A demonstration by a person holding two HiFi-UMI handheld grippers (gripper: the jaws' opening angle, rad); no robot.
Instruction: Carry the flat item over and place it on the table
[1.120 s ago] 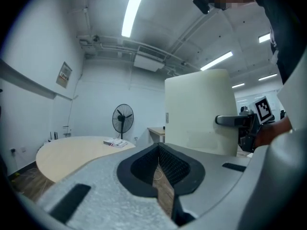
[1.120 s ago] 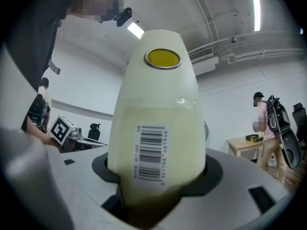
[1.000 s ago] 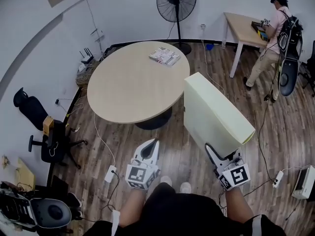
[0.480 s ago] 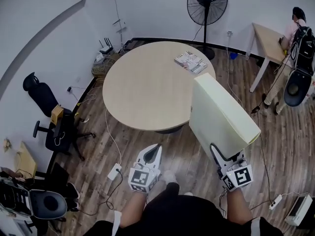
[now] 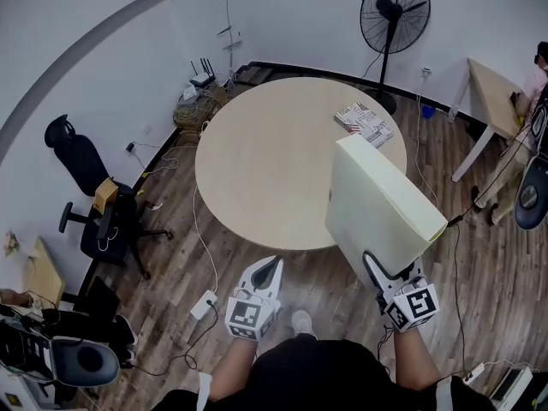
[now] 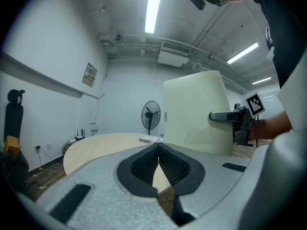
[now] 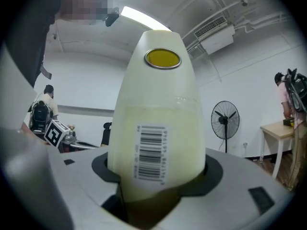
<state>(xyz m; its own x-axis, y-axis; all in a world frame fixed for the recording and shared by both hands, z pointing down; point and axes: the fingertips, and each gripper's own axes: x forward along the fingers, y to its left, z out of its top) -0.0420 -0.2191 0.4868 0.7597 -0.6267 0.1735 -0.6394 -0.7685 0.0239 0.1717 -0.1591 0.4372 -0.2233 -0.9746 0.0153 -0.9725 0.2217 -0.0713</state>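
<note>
A pale yellow flat slab (image 5: 377, 199) is held tilted in the air, its far end over the near right rim of the round wooden table (image 5: 265, 161). My right gripper (image 5: 390, 268) is shut on the slab's near edge; in the right gripper view the slab (image 7: 156, 123) fills the space between the jaws, with a barcode label facing me. My left gripper (image 5: 266, 268) hangs beside it over the floor, shut and holding nothing. In the left gripper view, the slab (image 6: 196, 111) and the table (image 6: 105, 145) lie ahead of the shut left gripper (image 6: 158, 150).
A magazine (image 5: 364, 124) lies at the table's far right. A standing fan (image 5: 394, 24) is behind it. A second table (image 5: 490, 92) and a person (image 5: 535, 84) are at the far right. An office chair (image 5: 90, 217), cables and a power strip (image 5: 204, 305) are on the floor.
I have walked closer to the round table with the slab held in the right gripper; its far end now overlaps the table's rim. Both grippers keep the same pose.
</note>
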